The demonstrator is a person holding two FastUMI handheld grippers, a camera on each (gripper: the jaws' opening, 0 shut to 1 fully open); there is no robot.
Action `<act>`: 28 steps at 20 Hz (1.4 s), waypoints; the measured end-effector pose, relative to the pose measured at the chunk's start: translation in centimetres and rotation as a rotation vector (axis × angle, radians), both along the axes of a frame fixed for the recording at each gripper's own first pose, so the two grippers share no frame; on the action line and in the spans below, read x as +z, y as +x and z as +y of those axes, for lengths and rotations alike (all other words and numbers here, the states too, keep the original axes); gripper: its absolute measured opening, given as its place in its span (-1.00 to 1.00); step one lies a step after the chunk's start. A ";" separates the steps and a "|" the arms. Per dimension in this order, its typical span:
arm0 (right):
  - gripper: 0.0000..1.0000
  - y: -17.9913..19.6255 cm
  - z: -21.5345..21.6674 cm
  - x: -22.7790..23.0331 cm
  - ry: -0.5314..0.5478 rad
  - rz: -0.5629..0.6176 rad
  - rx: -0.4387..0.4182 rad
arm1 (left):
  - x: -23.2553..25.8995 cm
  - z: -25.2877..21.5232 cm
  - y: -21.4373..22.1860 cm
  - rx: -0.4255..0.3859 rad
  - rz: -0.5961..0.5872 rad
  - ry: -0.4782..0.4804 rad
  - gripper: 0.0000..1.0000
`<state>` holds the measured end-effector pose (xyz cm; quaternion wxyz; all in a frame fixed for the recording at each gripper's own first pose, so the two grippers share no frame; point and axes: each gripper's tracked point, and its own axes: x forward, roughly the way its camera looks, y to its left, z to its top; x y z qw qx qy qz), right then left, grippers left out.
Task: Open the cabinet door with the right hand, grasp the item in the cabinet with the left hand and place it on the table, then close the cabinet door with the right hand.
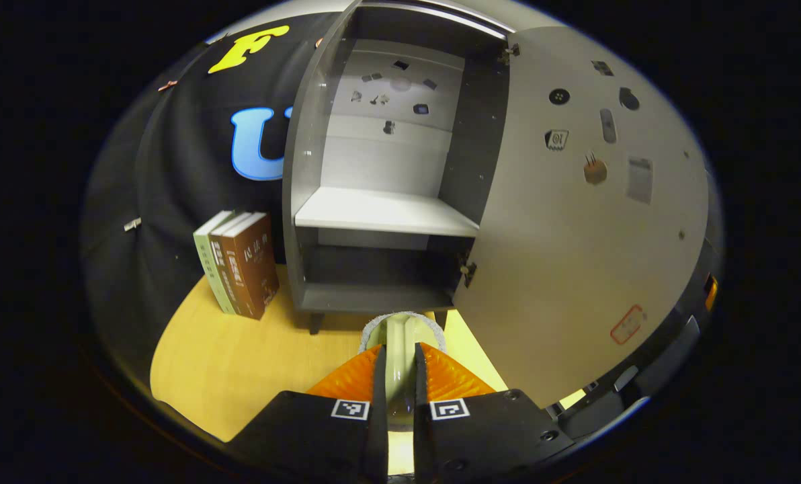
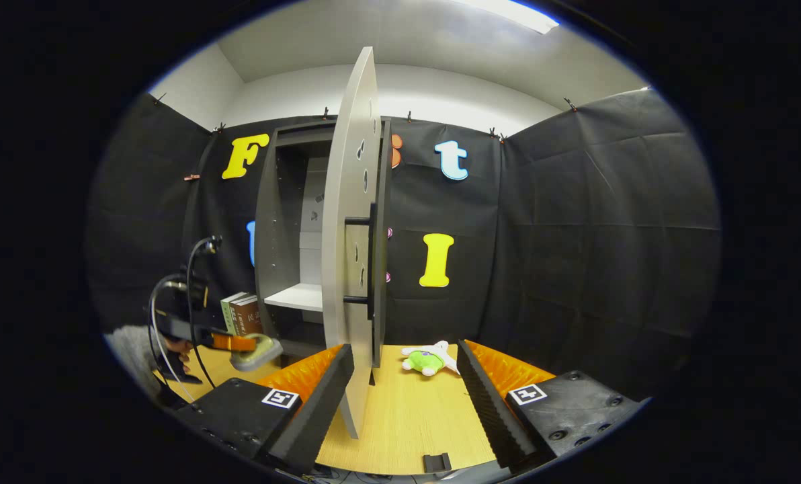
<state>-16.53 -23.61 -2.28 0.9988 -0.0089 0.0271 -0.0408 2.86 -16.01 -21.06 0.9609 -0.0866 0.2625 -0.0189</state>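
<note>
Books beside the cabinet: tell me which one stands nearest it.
The brown book, rightmost of the three, stands nearest the cabinet; the pale green book is farthest.

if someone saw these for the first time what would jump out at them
The tall grey cabinet stands on the wooden table with its door swung wide open and its white shelf bare. In the left gripper view, the left gripper is shut on a pale item in front of the cabinet. A green and white plush toy lies on the table right of the door, between the right gripper's open fingers.
</note>
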 end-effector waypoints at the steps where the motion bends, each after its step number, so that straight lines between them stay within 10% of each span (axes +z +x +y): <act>1: 0.94 0.1 0.1 -0.1 0.004 0.000 0.011 | -1.5 -0.6 -0.6 -0.006 0.010 0.003 -0.63; 15: 0.94 5.7 -3.9 -3.0 0.002 0.045 0.085 | -19.2 -3.9 -1.5 0.096 0.120 0.022 -0.55; 28: 0.94 7.1 -4.6 -4.1 0.021 0.070 0.123 | -23.2 -3.8 -1.7 0.137 0.175 0.033 -0.40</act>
